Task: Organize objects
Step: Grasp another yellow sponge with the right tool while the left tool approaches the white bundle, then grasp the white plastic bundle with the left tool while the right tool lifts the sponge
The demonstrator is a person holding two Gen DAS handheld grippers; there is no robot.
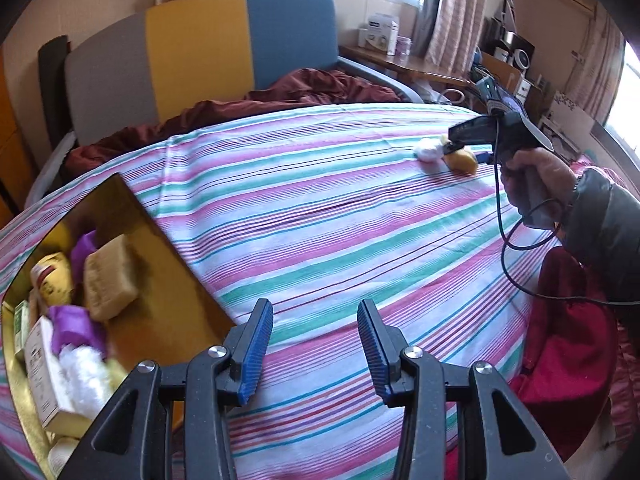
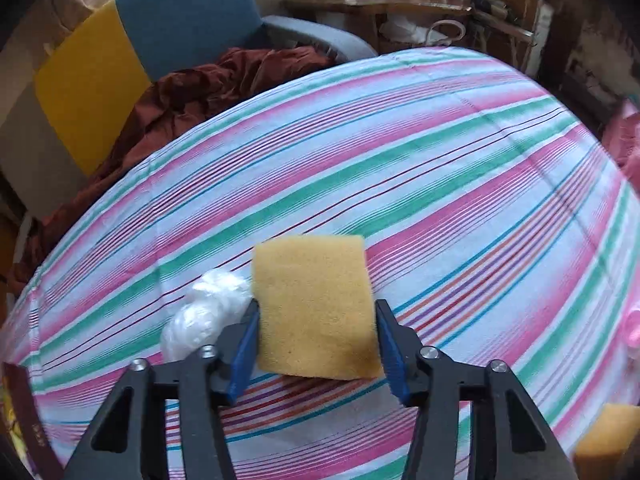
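Right hand-held gripper [image 2: 316, 344] pinches the yellow rectangular sponge [image 2: 314, 308] across its width; gold box [image 1: 160, 240] lies leftward, beside the empty, spread left hand-held gripper [image 1: 316, 344].

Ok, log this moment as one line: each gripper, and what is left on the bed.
right gripper: shut on yellow sponge | left gripper: open, empty | white plastic wad: on bedspread

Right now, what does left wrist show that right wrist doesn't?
Left wrist only: the gold box holding a sponge, purple wrappers and cartons, its own empty left gripper, and the person's hand on the right gripper's handle.
Right wrist only: the right gripper closed on the yellow sponge, seen close.
Both: striped sheet, white plastic wad, colour-block headboard.
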